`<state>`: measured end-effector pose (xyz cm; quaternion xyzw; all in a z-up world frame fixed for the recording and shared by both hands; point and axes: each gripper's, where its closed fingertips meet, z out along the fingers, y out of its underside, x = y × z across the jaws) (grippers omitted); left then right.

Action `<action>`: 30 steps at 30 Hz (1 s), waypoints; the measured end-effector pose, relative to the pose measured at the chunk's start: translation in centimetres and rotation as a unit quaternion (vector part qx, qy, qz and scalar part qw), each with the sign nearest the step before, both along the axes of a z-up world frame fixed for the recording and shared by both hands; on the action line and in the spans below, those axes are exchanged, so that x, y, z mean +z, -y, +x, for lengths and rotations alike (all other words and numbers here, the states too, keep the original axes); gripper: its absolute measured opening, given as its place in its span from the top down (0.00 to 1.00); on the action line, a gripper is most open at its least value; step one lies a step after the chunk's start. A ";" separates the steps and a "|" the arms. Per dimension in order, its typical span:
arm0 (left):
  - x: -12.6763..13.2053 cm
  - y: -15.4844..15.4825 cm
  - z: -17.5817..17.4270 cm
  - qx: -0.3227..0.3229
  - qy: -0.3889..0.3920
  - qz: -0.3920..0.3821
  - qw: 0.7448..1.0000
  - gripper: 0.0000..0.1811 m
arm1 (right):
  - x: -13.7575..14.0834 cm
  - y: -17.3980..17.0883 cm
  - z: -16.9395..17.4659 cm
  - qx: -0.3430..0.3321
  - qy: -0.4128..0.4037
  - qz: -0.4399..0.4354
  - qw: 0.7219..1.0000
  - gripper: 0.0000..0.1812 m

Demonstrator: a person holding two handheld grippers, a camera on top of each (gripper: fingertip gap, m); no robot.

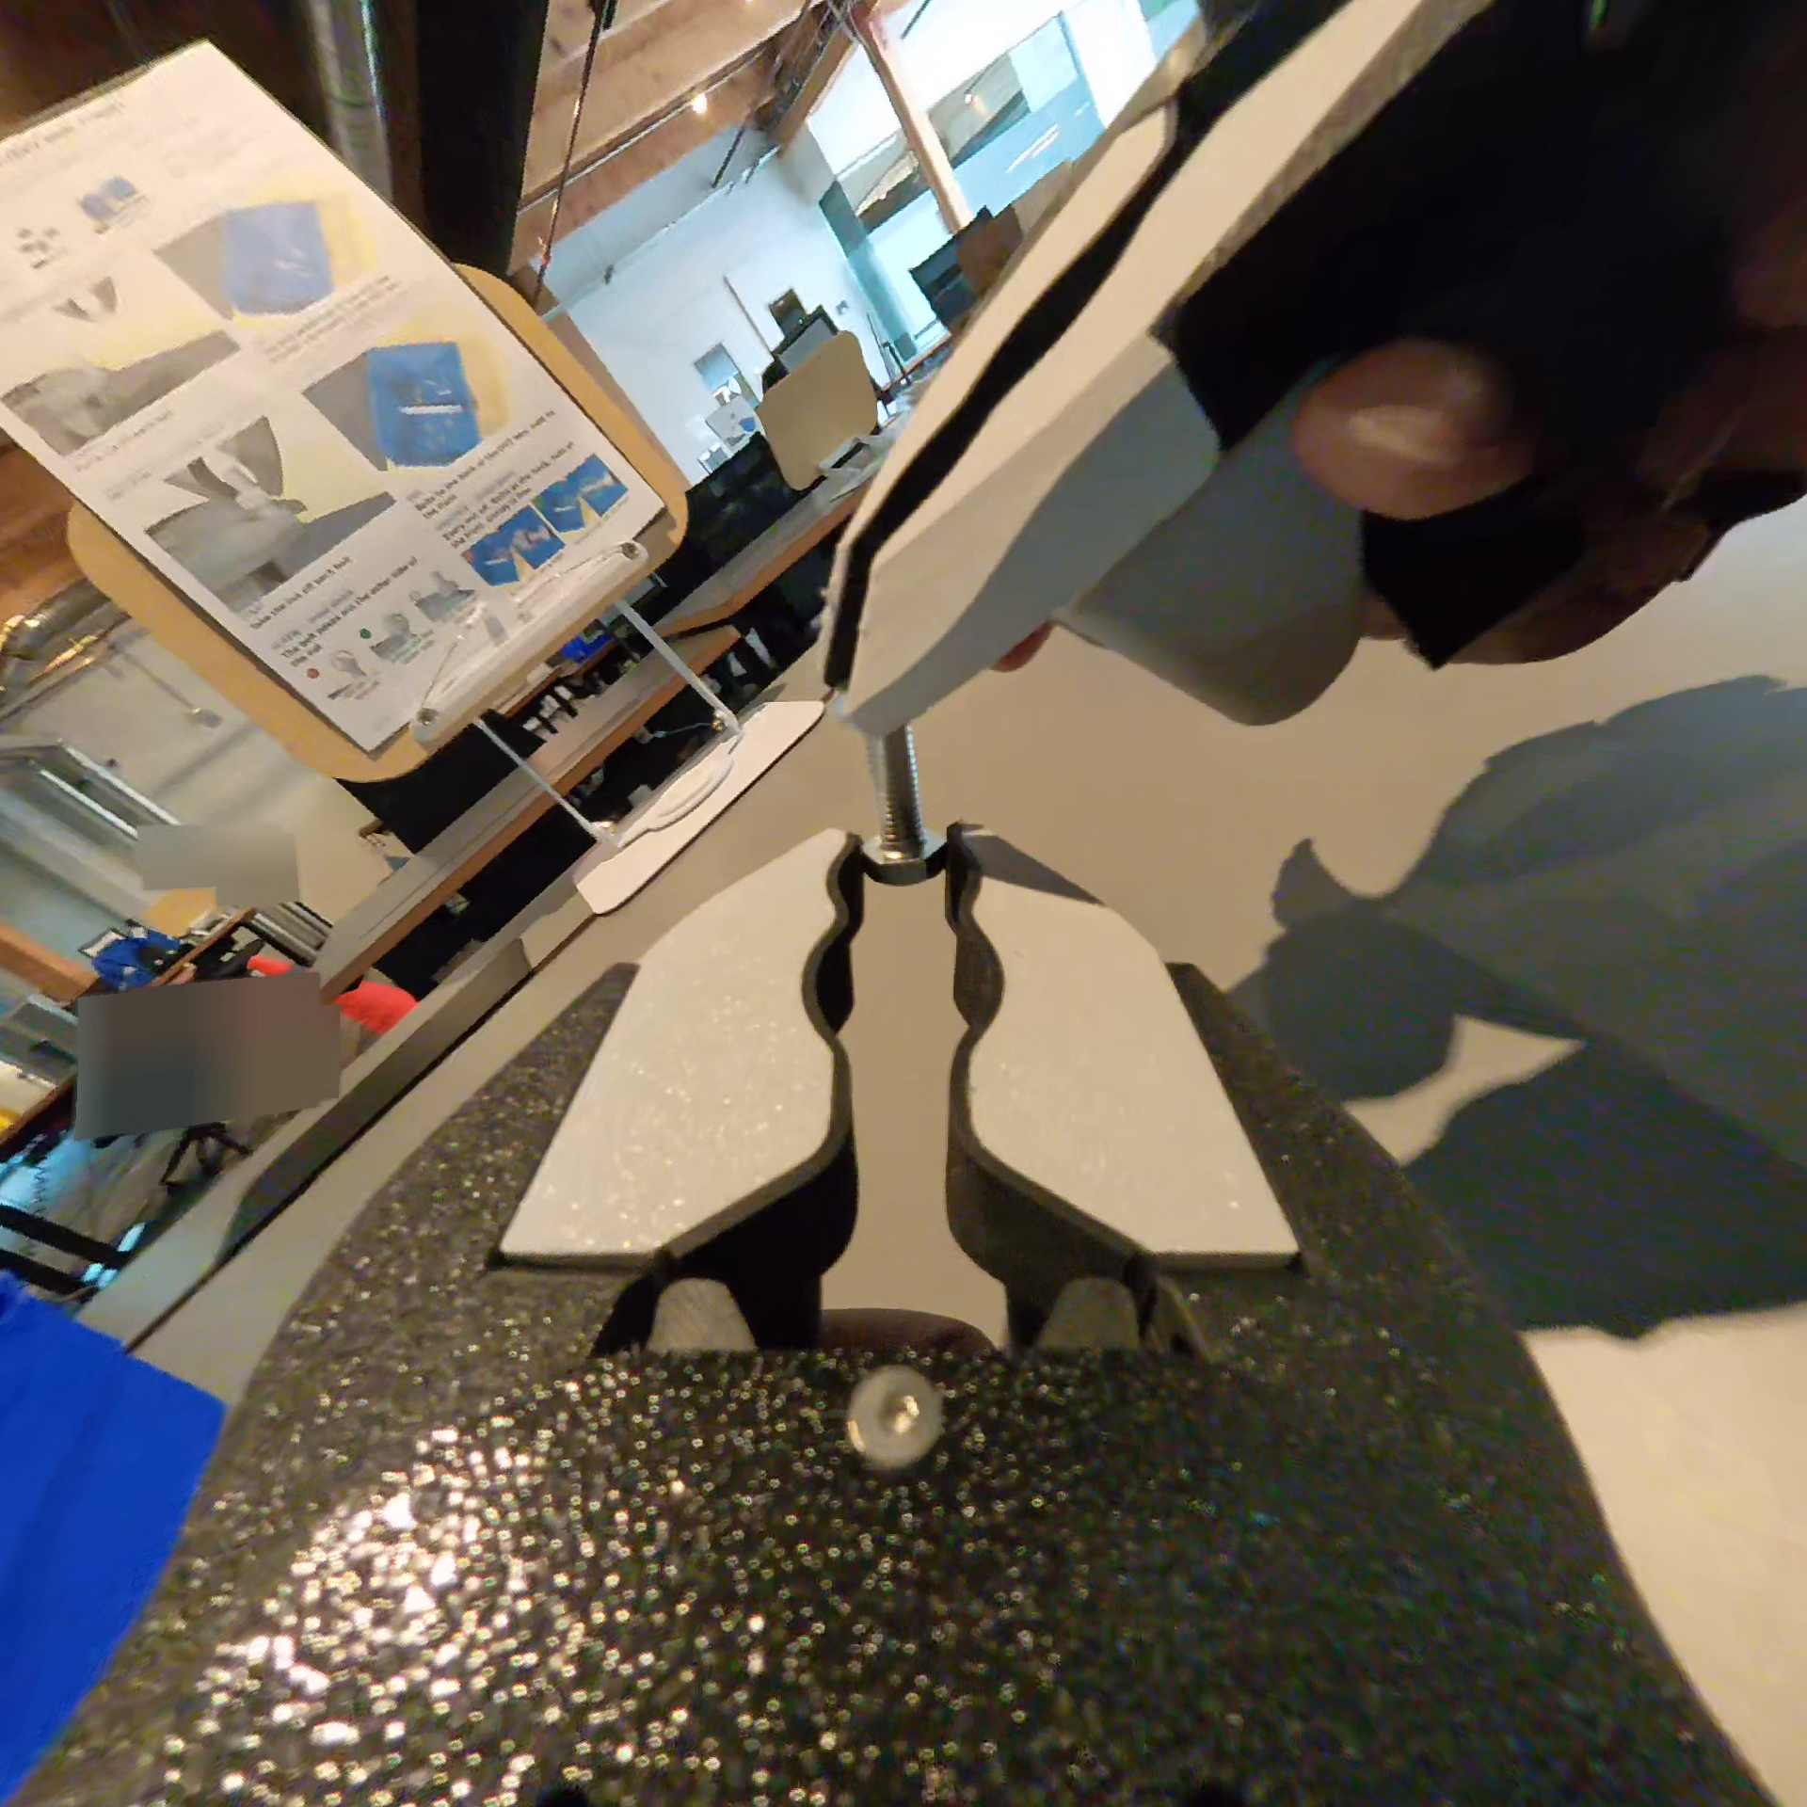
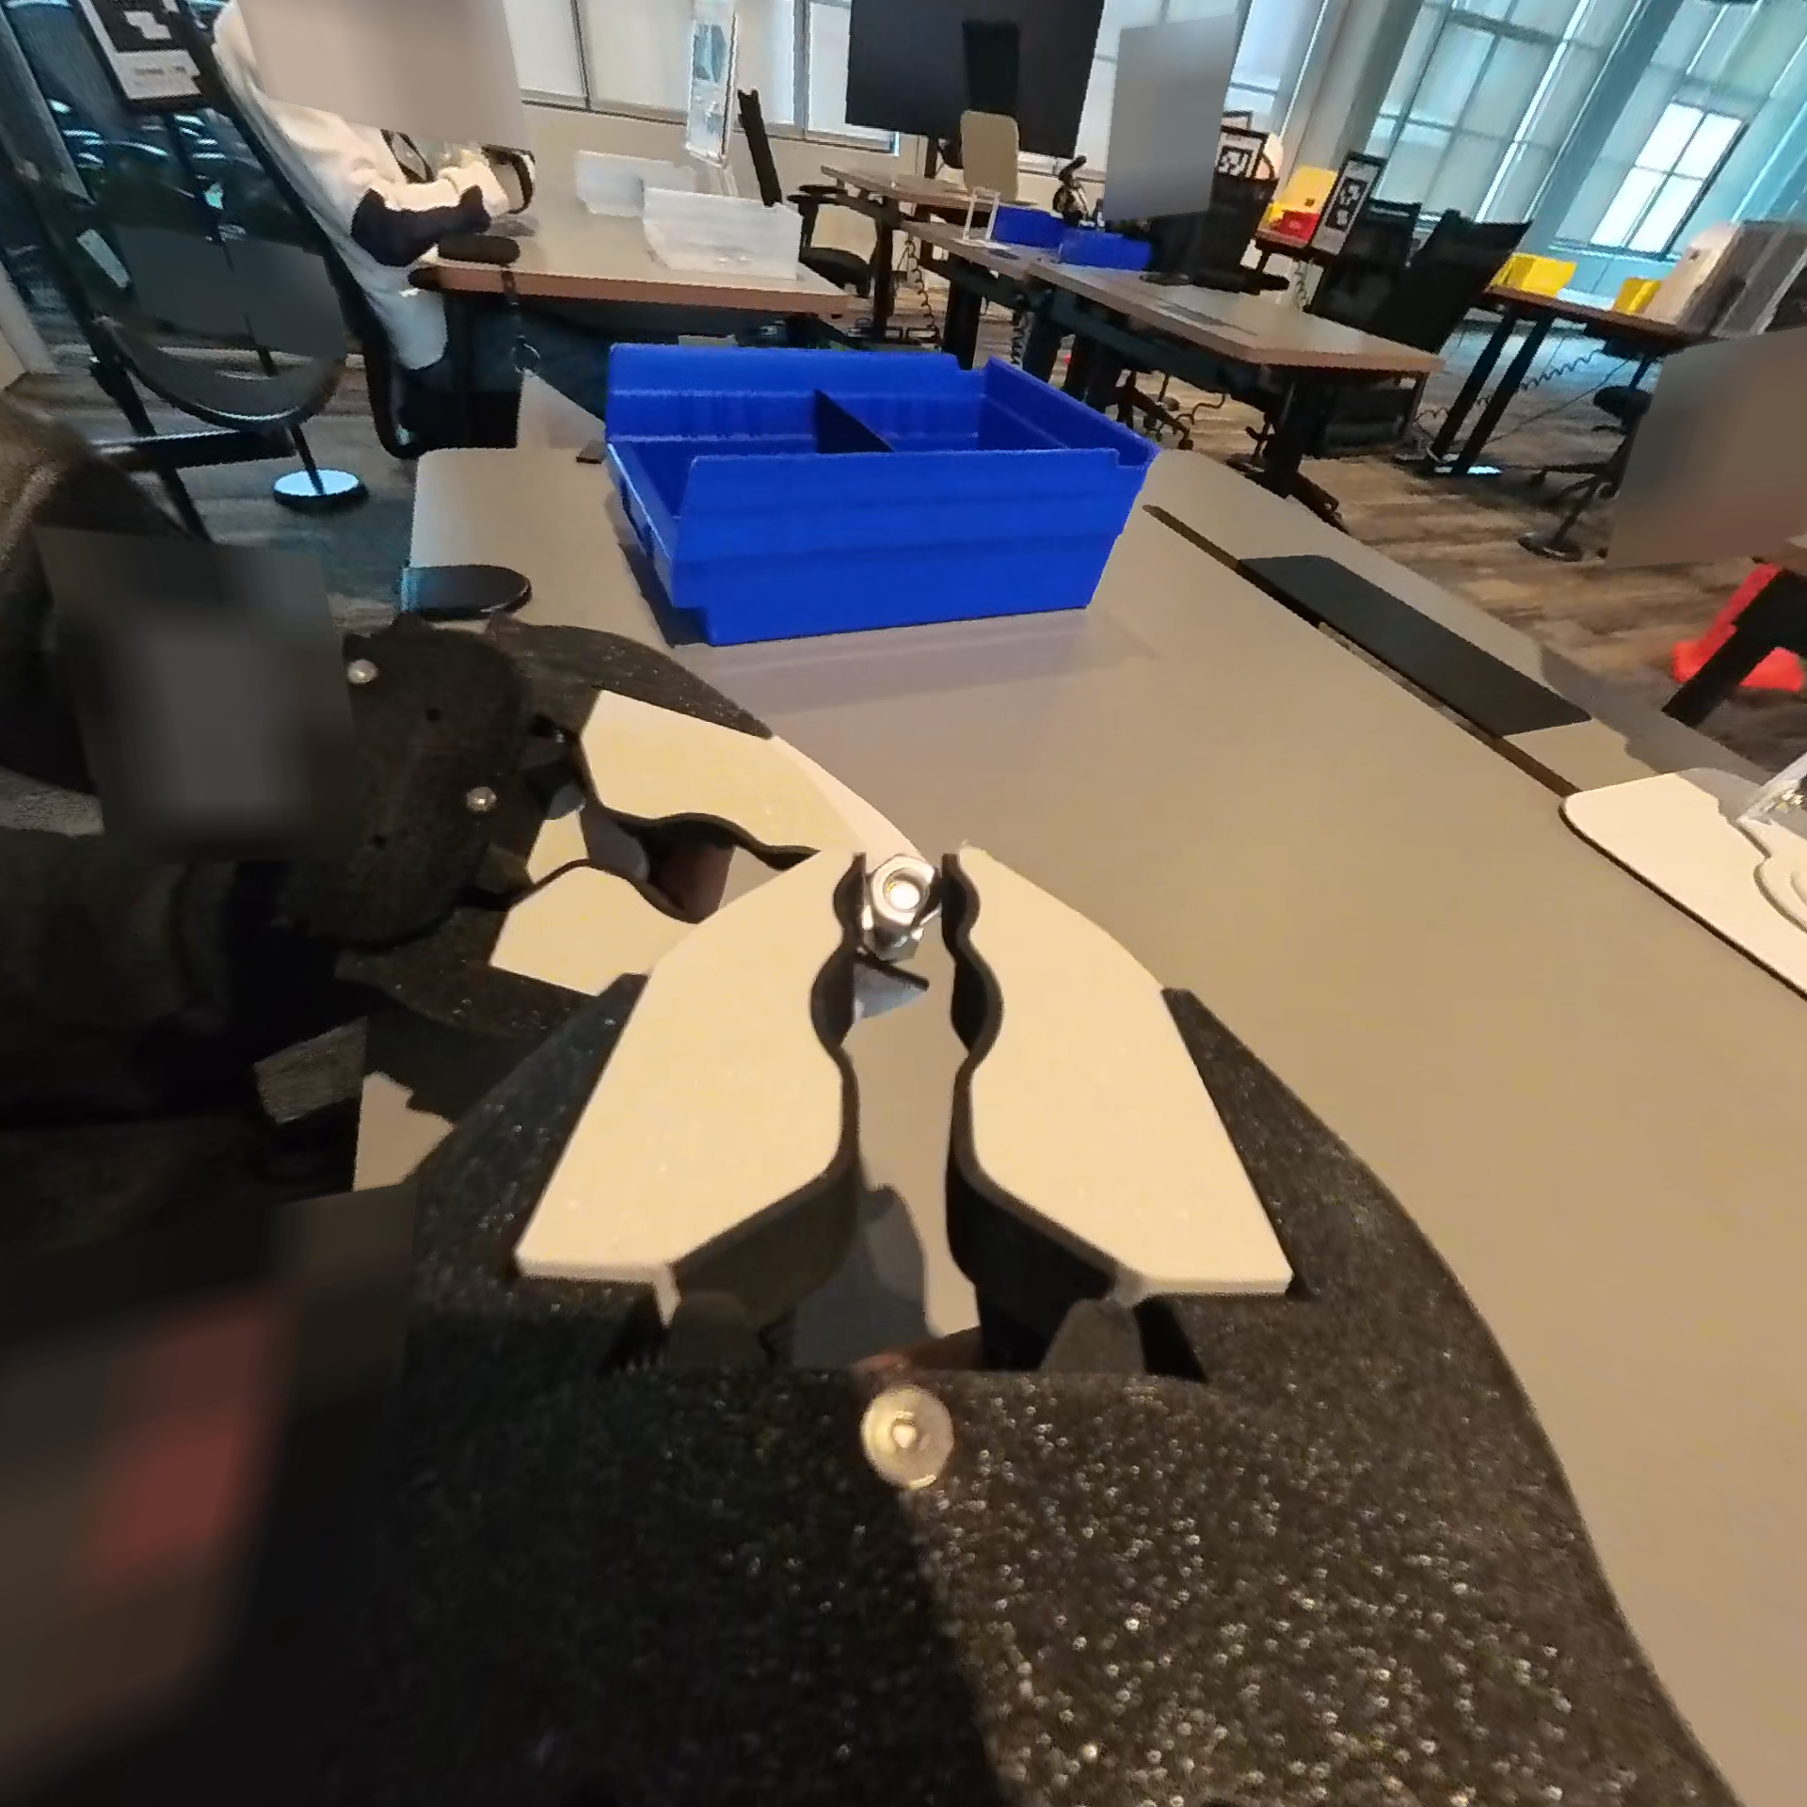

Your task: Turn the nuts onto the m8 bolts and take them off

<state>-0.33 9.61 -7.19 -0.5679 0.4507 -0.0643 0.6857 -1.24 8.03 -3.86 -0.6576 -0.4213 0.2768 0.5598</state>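
Observation:
A silver M8 bolt (image 1: 892,782) is held in the air above the grey table (image 2: 1222,880), between my two grippers. In the left wrist view my left gripper (image 1: 902,860) is shut on the hex nut (image 1: 904,868) at the lower end of the threaded shaft. My right gripper (image 1: 849,689) comes in from the upper right and grips the bolt's other end. In the right wrist view my right gripper (image 2: 898,895) is shut on the bolt's hex end (image 2: 900,892). There the left gripper (image 2: 626,851) lies to the left, its fingers reaching under my tips.
A blue divided bin (image 2: 860,508) stands on the table beyond the grippers; its corner shows in the left wrist view (image 1: 78,1467). An instruction sheet on a wooden stand (image 1: 323,391) with a white base (image 2: 1682,860) stands at the table's side. A person sits at a far desk. My two grippers' fingertips are within a few centimetres of each other.

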 end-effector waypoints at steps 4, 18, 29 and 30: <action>-0.1 0.3 0.3 -0.022 0.022 -0.034 0.999 0.92 | -0.1 0.0 -0.2 0.001 0.002 0.010 1.000 0.90; -0.7 1.9 1.2 -0.110 0.025 -0.094 0.989 0.92 | 0.6 2.5 2.3 0.088 0.102 0.130 0.982 0.84; -2.0 4.2 2.3 -0.179 -0.035 -0.084 0.980 0.92 | -1.3 4.5 3.0 0.141 0.184 0.150 0.961 0.86; -2.1 4.3 2.4 -0.182 -0.040 -0.083 0.979 0.92 | -1.4 4.6 2.9 0.146 0.187 0.151 0.960 0.86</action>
